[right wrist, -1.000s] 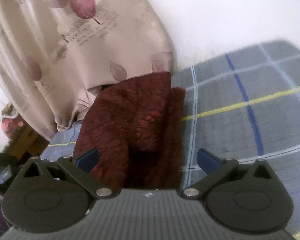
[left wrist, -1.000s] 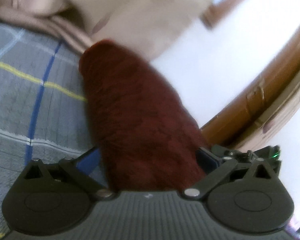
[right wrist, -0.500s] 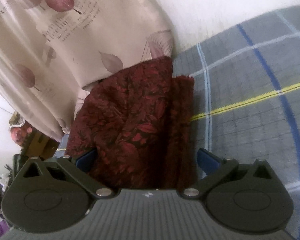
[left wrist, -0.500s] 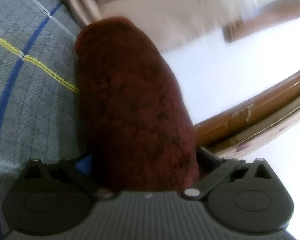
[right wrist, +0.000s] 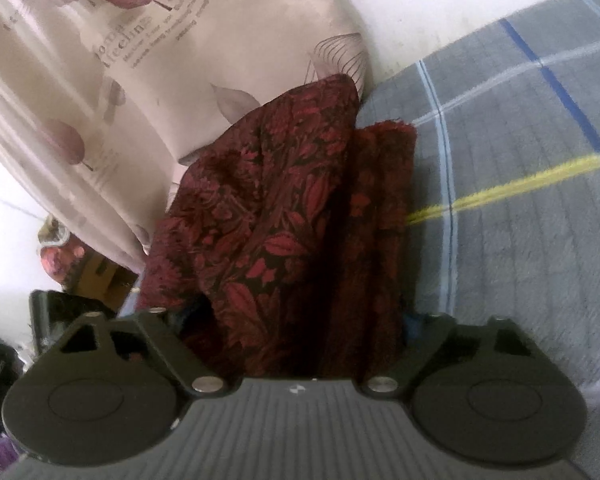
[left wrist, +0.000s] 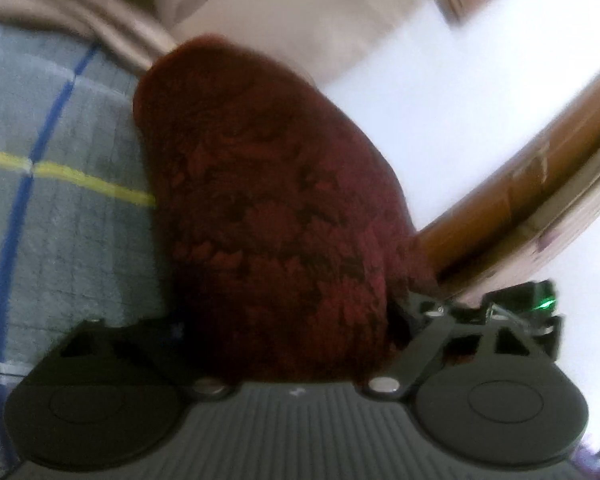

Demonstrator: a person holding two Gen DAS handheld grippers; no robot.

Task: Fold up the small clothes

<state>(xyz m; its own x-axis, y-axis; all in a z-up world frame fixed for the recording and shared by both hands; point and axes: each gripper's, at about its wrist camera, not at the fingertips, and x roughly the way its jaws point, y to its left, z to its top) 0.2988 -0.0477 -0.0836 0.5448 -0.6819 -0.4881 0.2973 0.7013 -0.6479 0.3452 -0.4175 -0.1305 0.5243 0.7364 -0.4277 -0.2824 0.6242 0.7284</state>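
Where the grey plaid bedspread (right wrist: 520, 208) meets the beige leaf-print curtain (right wrist: 172, 60), a dark red leaf-patterned cloth (right wrist: 284, 216) lies bunched, one end against that curtain. Left gripper (left wrist: 288, 320): jaws closing, cloth (left wrist: 268, 208) between them, contact too blurred to tell. Right gripper (right wrist: 296, 320): jaws closing around the cloth's near end; pads hidden.
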